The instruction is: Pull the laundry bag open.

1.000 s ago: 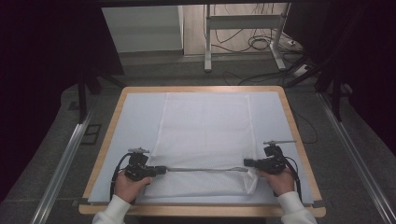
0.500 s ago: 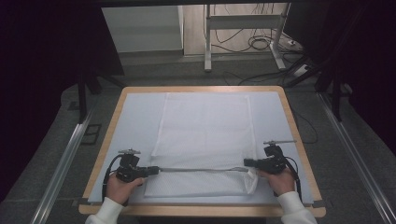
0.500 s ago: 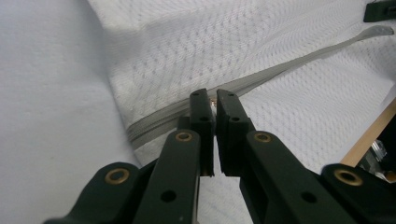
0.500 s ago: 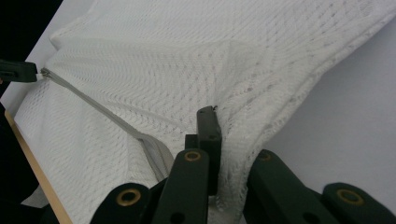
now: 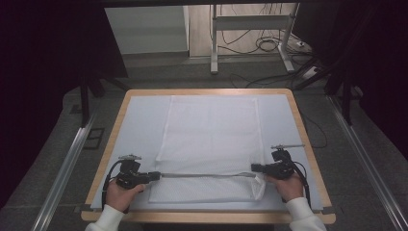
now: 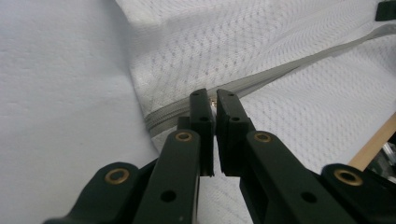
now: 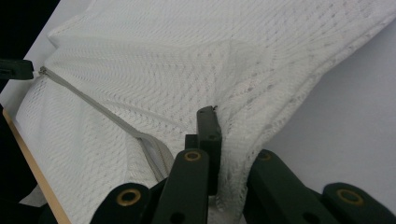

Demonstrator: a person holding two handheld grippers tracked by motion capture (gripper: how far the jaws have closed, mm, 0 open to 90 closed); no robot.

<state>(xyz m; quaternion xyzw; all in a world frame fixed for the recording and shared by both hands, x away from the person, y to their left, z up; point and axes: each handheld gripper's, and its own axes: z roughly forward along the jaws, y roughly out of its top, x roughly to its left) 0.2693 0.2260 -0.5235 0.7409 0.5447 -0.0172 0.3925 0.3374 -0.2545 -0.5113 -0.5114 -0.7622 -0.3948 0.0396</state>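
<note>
1. Left tongs (image 5: 156, 175): positioned at the near left of the bench (image 5: 298, 120), held in the person's left hand (image 5: 120, 192). In the left gripper view the jaws stand together, clamped on the small metal zipper pull (image 6: 214, 103) at the left end of the grey zipper (image 5: 207, 175).
2. Right tongs (image 5: 254, 168): positioned at the near right, held in the right hand (image 5: 288, 185). In the right gripper view the jaws are pressed together on a bunched fold of the mesh bag's (image 5: 211, 134) near right corner, with the fabric pulled up around them.
3. Zipper: runs in a straight, taut line between the two tongs, parallel to the near edge of the bench. In the right gripper view its right end shows parted.
4. Mesh bag: white, lying flat on the pale mat (image 5: 139, 125) covering the bench, centred left to right. A short strip lies nearer than the zipper; the larger part extends to the far edge.
5. Beyond the bench: a floor (image 5: 159, 72) with metal table legs (image 5: 214, 43) and loose cables (image 5: 269, 45).
</note>
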